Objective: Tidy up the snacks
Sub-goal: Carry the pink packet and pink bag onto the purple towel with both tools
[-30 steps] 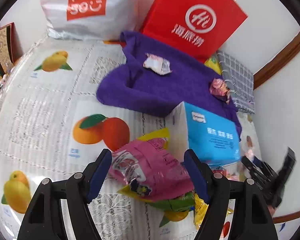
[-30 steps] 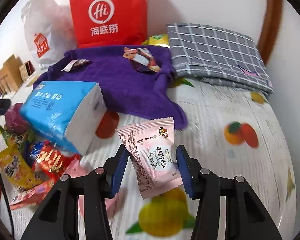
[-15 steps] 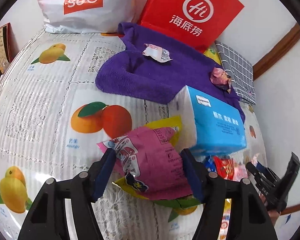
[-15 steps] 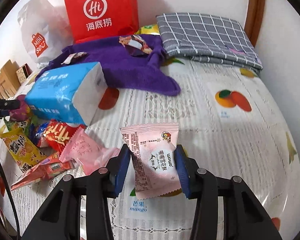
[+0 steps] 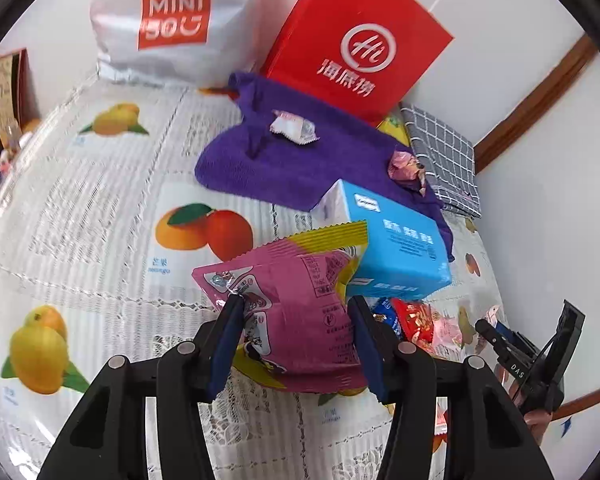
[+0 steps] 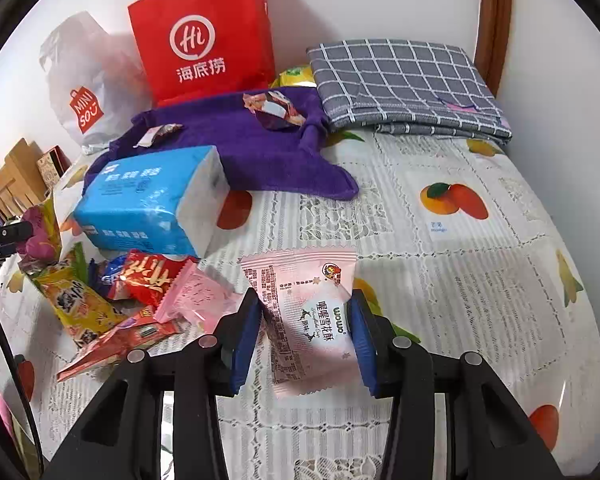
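In the left wrist view my left gripper [image 5: 295, 308] has its jaws closing, and the blue pads press both sides of a magenta snack packet [image 5: 292, 276] held above the fruit-print tablecloth [image 5: 100, 220]. A yellow packet [image 5: 328, 236] shows right behind the magenta one. In the right wrist view my right gripper [image 6: 304, 300] is shut on a pale pink snack packet [image 6: 312, 320], lifted off the cloth. A pile of loose snacks [image 6: 112, 292] lies to its left, beside a blue tissue pack [image 6: 152, 204]. Two small wrapped snacks lie on a purple towel [image 6: 260, 148].
A red paper bag [image 5: 360, 40] and a white Miniso bag [image 5: 172, 20] stand against the back wall. A folded grey checked cloth [image 6: 404, 80] lies in the far right corner. The right gripper's body [image 5: 532, 356] shows at the left view's right edge.
The left jaws have closed from wide apart onto the magenta packet and raised it. The right gripper has lifted the pale pink packet and drawn back from the tissue pack.
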The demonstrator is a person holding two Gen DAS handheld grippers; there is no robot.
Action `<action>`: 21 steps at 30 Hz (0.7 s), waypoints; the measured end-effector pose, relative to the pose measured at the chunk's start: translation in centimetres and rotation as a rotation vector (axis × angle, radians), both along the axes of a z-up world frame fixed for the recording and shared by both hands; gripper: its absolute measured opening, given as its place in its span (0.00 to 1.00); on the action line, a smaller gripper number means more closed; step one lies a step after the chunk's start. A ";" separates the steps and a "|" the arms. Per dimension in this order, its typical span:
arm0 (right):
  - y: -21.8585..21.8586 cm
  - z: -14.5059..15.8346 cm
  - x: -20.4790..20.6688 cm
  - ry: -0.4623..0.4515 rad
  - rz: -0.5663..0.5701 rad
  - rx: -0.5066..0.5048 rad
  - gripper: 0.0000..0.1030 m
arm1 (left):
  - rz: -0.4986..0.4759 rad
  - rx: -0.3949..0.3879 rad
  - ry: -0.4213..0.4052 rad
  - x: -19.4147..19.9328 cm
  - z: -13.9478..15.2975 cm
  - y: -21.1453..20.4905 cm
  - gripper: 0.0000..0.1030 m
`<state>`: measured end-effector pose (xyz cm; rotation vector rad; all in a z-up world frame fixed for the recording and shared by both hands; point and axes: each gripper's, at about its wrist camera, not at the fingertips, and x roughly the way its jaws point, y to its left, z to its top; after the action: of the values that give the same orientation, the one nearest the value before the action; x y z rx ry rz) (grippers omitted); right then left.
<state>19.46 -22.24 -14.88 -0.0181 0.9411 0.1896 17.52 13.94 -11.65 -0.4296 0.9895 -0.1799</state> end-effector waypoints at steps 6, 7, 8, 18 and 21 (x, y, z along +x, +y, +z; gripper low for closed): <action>0.3 1.7 -0.6 -0.023 -0.007 0.010 0.42 | -0.005 -0.005 -0.049 -1.3 2.0 0.0 0.49; 0.4 2.0 -0.7 -0.029 -0.008 0.011 0.42 | -0.005 -0.005 -0.056 -1.4 2.2 0.0 0.49; 0.5 2.4 -0.8 -0.035 -0.009 0.012 0.42 | -0.005 -0.007 -0.061 -1.5 2.5 0.0 0.49; 1.1 5.7 -0.7 -0.078 -0.025 0.041 0.42 | -0.021 -0.009 -0.120 -2.3 5.2 -0.9 0.49; 1.3 6.7 -0.4 -0.089 -0.026 0.049 0.42 | -0.022 -0.011 -0.135 -2.3 5.9 -1.1 0.49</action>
<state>19.06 -20.93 -8.22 0.0310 0.8476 0.1866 15.21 12.85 -5.79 -0.4116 0.8614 -0.2315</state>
